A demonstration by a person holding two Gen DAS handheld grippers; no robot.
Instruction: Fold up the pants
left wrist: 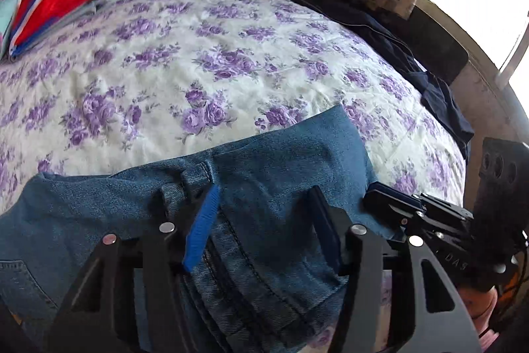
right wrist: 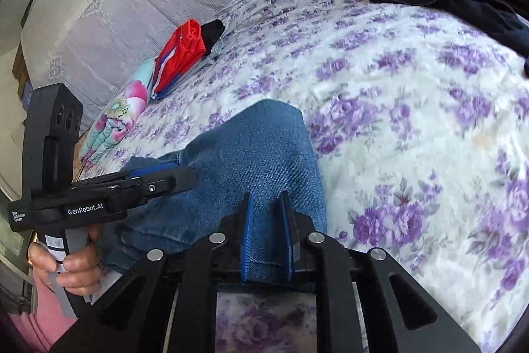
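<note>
Lying on the bed: blue denim pants (left wrist: 264,174), folded into a thick bundle at the near edge of the floral bedspread (left wrist: 205,32).
Left gripper (left wrist: 261,220): fingers spread wide, resting over the denim with its seams between them; whether they pinch any cloth cannot be told.
Right gripper (right wrist: 266,234): fingers drawn close together, clamped on a fold of the pants at the bundle's near edge.
Far side of bed: a red garment with blue and white stripes (right wrist: 182,55), folded, beside a floral pastel bundle (right wrist: 115,118).
Window side: a dark navy garment (left wrist: 396,42) draped along the bed's edge.
Containers: none in view; all cloth lies directly on the bedspread.
</note>
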